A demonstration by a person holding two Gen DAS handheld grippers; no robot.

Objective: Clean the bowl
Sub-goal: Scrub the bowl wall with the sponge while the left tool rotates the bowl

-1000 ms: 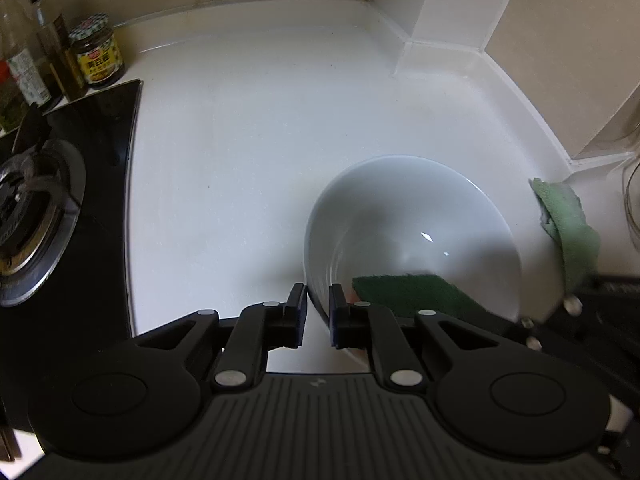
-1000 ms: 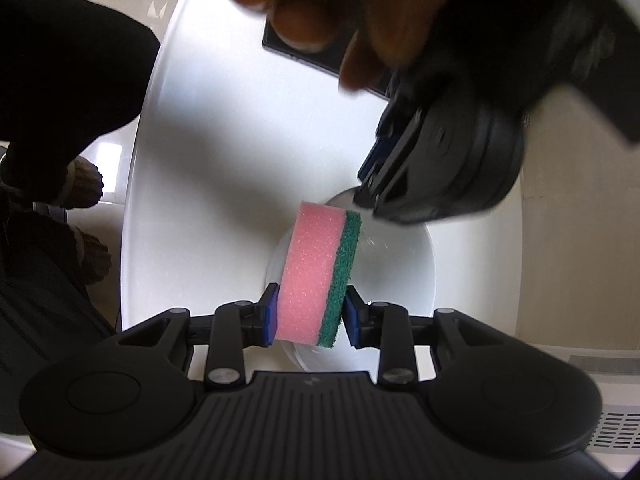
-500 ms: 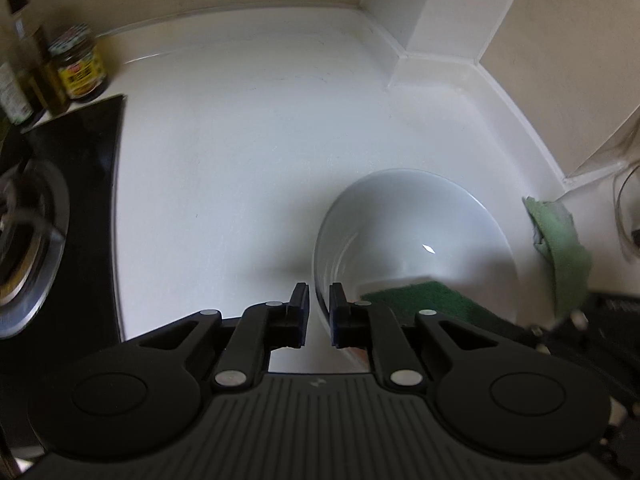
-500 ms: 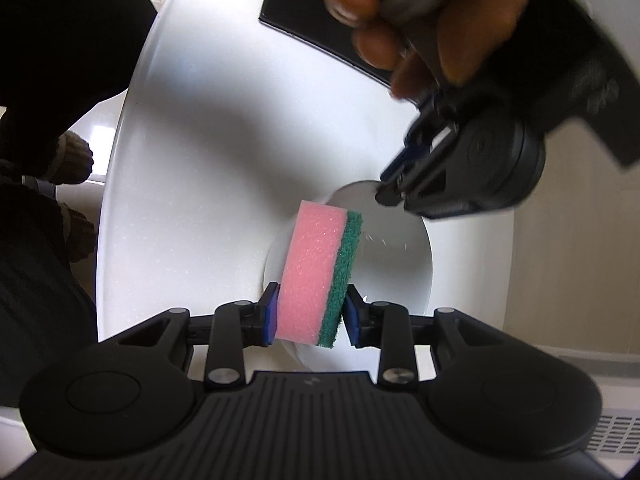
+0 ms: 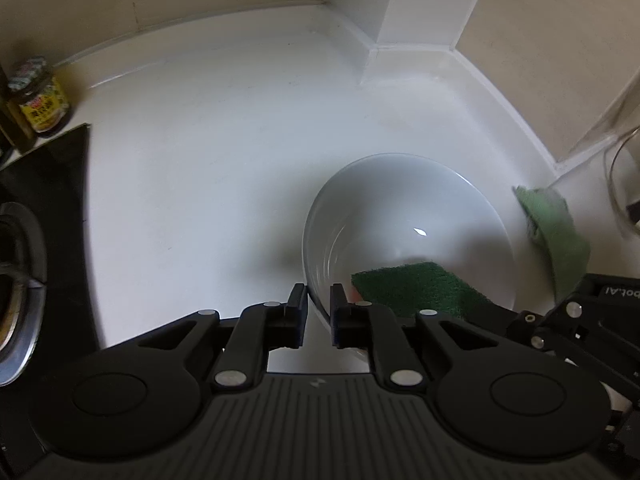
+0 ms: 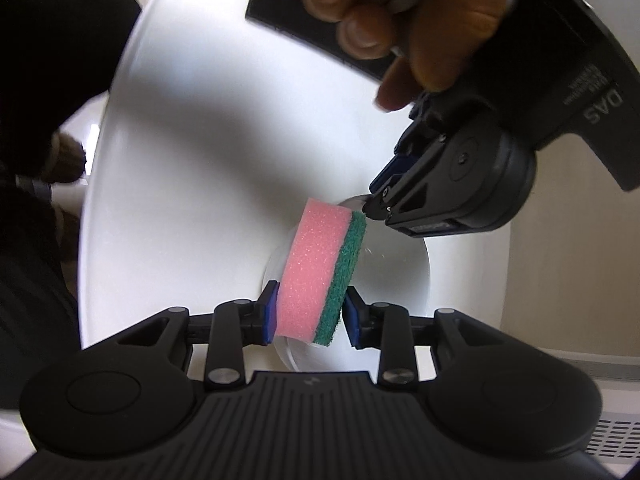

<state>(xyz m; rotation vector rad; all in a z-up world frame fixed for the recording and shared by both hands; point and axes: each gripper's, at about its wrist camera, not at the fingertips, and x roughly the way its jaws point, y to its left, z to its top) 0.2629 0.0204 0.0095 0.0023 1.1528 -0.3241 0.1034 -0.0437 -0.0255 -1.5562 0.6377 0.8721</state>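
A white bowl [image 5: 400, 216] stands on the white counter [image 5: 208, 168]. My left gripper [image 5: 319, 306] straddles the bowl's near left rim, one finger outside and one inside. Its jaws are opening, and a sliver of counter shows between the outer pad and the rim. A pink sponge [image 6: 316, 268] with a green scouring side is clamped in my right gripper [image 6: 310, 316], which hangs over the bowl [image 6: 400, 264]. In the left wrist view the sponge's green face [image 5: 416, 290] sits low inside the bowl. In the right wrist view the left gripper [image 6: 376, 200] touches the rim, held by a hand [image 6: 400, 12].
A gas hob [image 5: 24, 264] lies at the left, with a labelled jar [image 5: 40, 96] behind it. A green cloth [image 5: 556, 232] lies right of the bowl, beside a glass vessel [image 5: 624, 184]. Walls and a boxed corner [image 5: 400, 20] close the back.
The left gripper's jaws have widened around the bowl rim, and that hand has shifted right, away from the hob. The right gripper still holds the sponge over the bowl.
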